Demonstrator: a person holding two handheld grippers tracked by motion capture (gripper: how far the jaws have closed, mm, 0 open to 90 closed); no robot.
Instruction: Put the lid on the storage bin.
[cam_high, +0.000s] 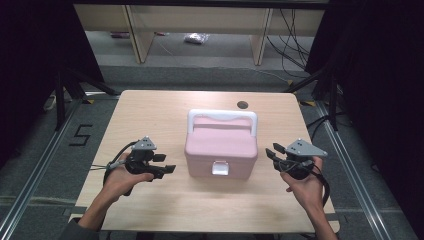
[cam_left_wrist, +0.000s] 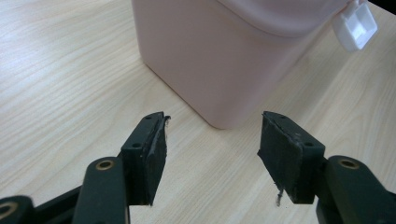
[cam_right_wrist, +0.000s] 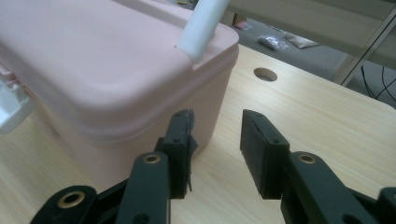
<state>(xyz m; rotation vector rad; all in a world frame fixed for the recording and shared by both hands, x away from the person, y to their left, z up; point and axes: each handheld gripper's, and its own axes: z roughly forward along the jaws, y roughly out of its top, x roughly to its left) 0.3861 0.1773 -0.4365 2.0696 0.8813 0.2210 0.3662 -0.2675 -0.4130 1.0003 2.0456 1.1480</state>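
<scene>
A pink lidded box (cam_high: 221, 145) with a white carry handle (cam_high: 222, 116) and a white front latch (cam_high: 220, 168) stands in the middle of the wooden table (cam_high: 150, 110). My left gripper (cam_high: 167, 164) hovers just left of the box, open, with nothing between its jaws. In the left gripper view, the left gripper (cam_left_wrist: 212, 126) faces the box's corner (cam_left_wrist: 219, 51), with the latch (cam_left_wrist: 357, 25) at the upper right. My right gripper (cam_high: 272, 152) is just right of the box, open and empty. Through the right gripper (cam_right_wrist: 217, 116) I see the box lid (cam_right_wrist: 93, 70) and handle (cam_right_wrist: 203, 28).
A round cable hole (cam_high: 242, 104) lies in the table behind the box. Beyond the far edge stand shelf legs (cam_high: 260, 40) and loose cables (cam_high: 295, 45) on the floor. A "5" mark (cam_high: 80, 135) is on the floor at the left.
</scene>
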